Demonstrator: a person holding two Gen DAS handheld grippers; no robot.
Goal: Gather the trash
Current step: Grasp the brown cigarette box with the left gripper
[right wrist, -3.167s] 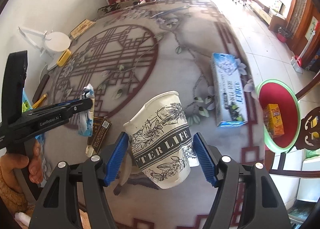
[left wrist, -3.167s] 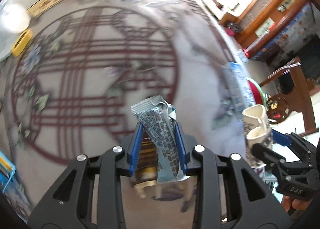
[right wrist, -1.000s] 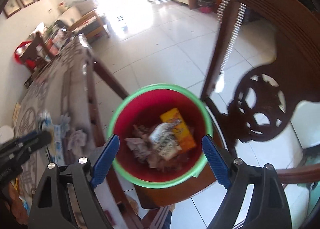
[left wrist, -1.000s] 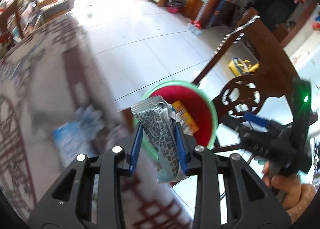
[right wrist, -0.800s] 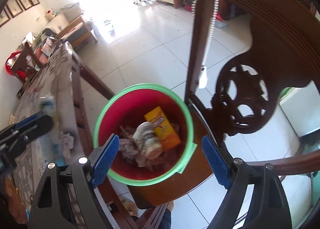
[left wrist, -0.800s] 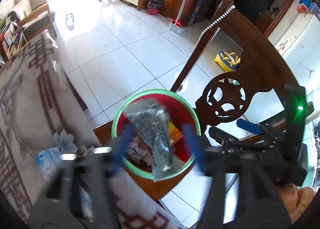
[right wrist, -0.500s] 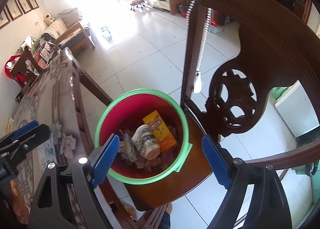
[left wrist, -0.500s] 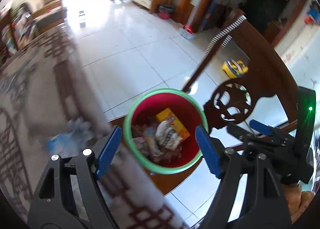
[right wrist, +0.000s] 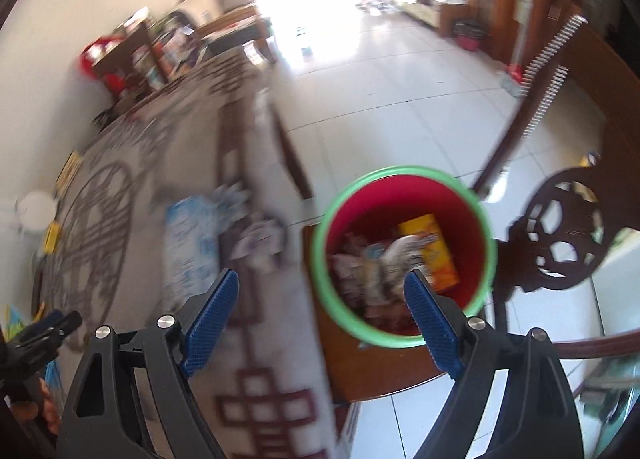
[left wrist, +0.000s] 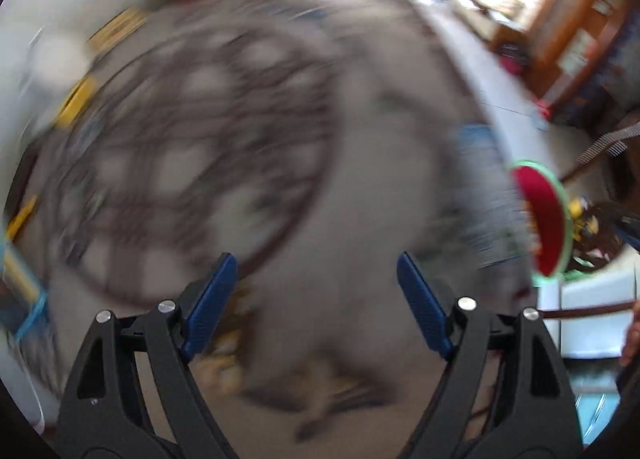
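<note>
- Both our grippers are empty now: the left gripper has its blue pads spread wide with nothing between them, and the right gripper stands just as wide apart.
- A few seconds ago the left one clamped a silvery snack wrapper and the right one held a paper cup; both have since gone into the bin.
- Our left gripper has swung away from the bin and now faces the table, the view smeared by the motion; the bin sits at that view's far right edge.
- Our right gripper hangs above the bin, which rests on a wooden chair seat just beside the table edge.
- The bin is red inside with a green rim; in it we make out a yellow packet, the pale cup shape and blurred wrappers.
- We judge this round of collecting done, and the next one starts at the table, where a blue box and a crumpled paper lie near the edge.
- Whether that box counts as trash, we cannot tell.
</note>
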